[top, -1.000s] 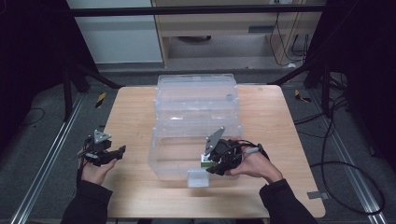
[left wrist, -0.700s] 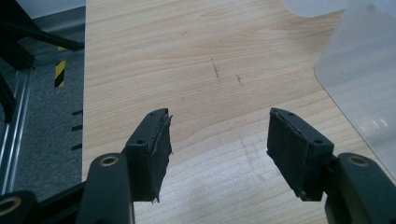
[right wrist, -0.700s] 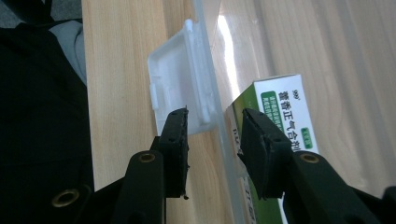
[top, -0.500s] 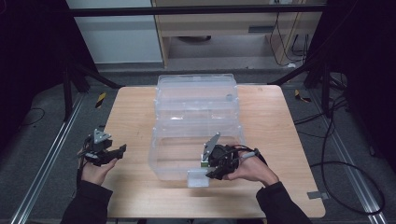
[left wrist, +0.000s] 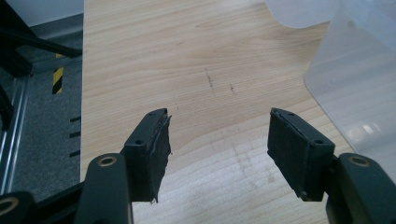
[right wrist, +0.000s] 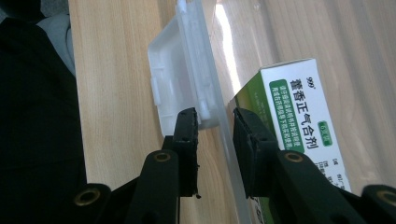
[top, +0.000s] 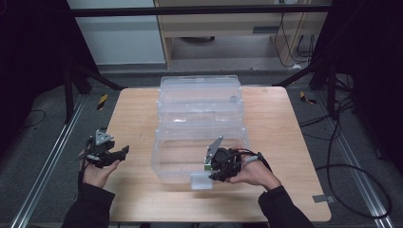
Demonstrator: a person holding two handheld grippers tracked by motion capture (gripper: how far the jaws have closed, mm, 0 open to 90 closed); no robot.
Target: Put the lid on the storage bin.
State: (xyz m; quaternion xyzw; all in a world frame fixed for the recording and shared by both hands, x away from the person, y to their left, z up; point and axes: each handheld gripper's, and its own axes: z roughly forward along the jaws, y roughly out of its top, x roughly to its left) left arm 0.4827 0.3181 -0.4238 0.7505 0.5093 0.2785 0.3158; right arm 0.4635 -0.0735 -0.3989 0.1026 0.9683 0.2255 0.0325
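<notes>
A clear plastic storage box (top: 180,156) stands mid-table, its lid (top: 199,88) lying open behind it. My right gripper (top: 211,175) is at the box's front wall by the white latch (top: 202,181). In the right gripper view its jaws (right wrist: 215,135) straddle that wall (right wrist: 212,70), one outside by the latch (right wrist: 175,65) and one inside. They have just been closing, and a thin gap still shows at the pads. A green and white medicine carton (right wrist: 299,107) lies inside, by the inner jaw. My left gripper (top: 122,154) rests open over bare wood at the table's left (left wrist: 217,140).
The wooden table (top: 285,142) has free room to the right and left of the box. The box's rounded corner (left wrist: 355,88) is to the right of the left gripper. Metal rails and cables run along the floor on both sides.
The right gripper has shifted slightly down and left along the box's front wall, and its jaws have narrowed around that wall. The left hand has not moved.
</notes>
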